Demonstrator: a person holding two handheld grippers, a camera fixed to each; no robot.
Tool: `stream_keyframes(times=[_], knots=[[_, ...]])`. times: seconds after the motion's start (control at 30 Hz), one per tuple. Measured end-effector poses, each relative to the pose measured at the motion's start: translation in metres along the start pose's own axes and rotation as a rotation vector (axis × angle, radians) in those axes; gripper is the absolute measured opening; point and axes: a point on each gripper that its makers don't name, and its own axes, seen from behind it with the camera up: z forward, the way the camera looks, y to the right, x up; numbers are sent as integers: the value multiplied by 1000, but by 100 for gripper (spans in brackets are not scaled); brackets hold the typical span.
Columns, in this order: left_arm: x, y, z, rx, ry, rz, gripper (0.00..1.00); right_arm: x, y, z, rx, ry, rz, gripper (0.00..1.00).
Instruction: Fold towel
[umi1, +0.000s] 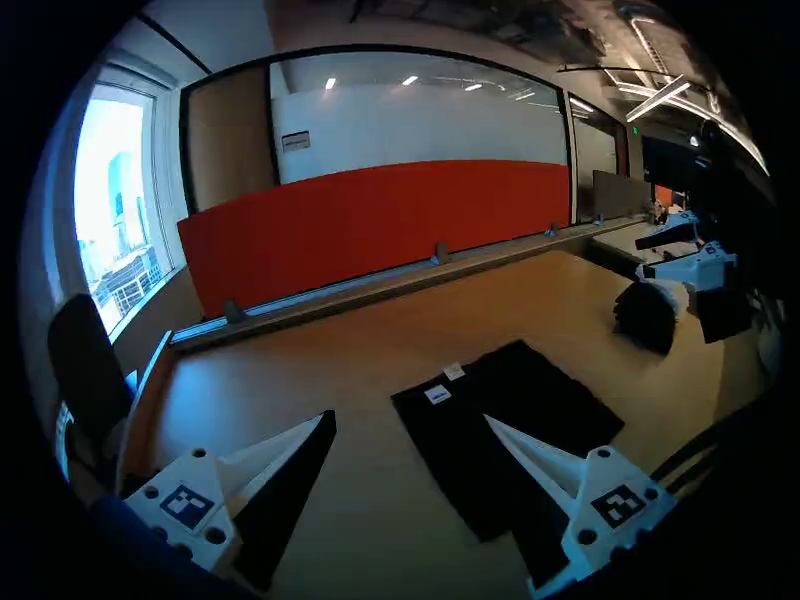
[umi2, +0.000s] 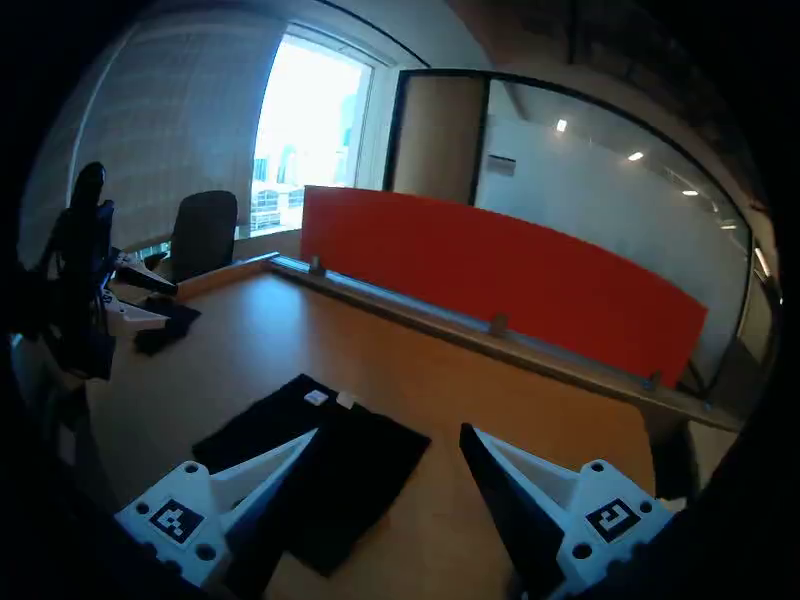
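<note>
Left gripper (umi1: 408, 417) and right gripper (umi2: 390, 430) hover released above the bench (umi1: 400, 320); in the left gripper view the black towel (umi1: 520, 390) lies at five o'clock.

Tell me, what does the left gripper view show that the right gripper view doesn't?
Left gripper view: the right gripper farther off at its right edge, and long ceiling light strips. Right gripper view: the left gripper farther off at its left edge. Shared: the black towel on the wooden table, the orange partition, a window.
</note>
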Motion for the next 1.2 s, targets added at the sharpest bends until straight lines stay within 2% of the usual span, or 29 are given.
stream_keyframes(times=[0.53,1.2], knots=[[-65,31,23,-53,-78,4,99,-64,-18,16,34,-63,6,100],[-137,57,41,-118,-210,6,98,-148,-45,32,93,-197,15,100]])
